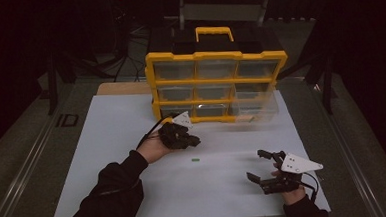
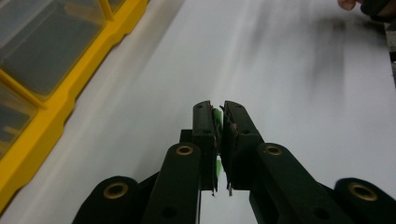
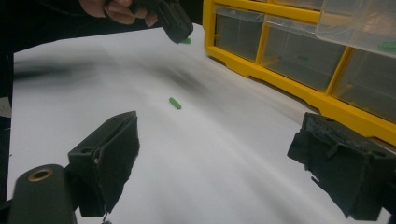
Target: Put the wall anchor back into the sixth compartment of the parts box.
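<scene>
While our left gripper (image 2: 219, 116) pinches a green piece (image 2: 216, 115) | our right gripper (image 1: 265, 165) gapes empty | second green piece (image 1: 195, 160) at its 10 o'clock

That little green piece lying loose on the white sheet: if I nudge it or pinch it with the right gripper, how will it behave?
The green piece looks like a short rounded rod lying flat, so a sideways nudge would probably roll it across the smooth white sheet. It seems tiny against the open right gripper, so likely very light and easy to flick away. A similar piece stays pinched in the left gripper, suggesting it is fairly stiff.
</scene>
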A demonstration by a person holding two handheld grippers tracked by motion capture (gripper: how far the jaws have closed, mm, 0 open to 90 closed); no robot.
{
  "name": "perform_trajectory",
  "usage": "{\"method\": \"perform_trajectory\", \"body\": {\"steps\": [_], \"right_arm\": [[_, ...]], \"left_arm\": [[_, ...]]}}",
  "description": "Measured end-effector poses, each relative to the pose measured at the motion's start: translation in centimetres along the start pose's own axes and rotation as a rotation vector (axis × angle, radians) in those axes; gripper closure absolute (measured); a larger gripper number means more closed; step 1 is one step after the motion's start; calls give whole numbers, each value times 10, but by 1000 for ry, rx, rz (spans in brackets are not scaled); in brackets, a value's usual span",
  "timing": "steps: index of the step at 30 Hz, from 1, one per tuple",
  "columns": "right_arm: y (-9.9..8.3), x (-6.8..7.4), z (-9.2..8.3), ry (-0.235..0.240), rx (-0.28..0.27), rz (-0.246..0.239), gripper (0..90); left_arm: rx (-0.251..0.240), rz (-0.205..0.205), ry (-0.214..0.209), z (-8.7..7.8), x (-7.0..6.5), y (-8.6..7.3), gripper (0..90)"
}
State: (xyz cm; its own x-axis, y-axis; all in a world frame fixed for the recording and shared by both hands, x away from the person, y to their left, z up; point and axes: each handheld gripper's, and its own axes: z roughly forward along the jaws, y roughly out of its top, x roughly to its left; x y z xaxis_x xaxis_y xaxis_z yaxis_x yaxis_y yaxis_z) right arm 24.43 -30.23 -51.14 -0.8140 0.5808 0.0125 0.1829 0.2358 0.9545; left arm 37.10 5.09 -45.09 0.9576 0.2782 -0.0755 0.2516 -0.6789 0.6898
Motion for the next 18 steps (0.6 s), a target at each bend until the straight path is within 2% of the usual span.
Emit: {"method": "perform_trajectory", "body": {"steps": [9, 15, 18], "right_arm": [[0, 0, 0, 0, 0, 0, 127], [0, 0, 0, 0, -1, -1, 127], [1, 0, 0, 0, -1, -6, 127]], "left_arm": [[-17, 11, -7, -10, -3, 11, 832], [-44, 9, 9, -22, -5, 22, 832], [-57, 8, 3, -26, -4, 26, 833]]}}
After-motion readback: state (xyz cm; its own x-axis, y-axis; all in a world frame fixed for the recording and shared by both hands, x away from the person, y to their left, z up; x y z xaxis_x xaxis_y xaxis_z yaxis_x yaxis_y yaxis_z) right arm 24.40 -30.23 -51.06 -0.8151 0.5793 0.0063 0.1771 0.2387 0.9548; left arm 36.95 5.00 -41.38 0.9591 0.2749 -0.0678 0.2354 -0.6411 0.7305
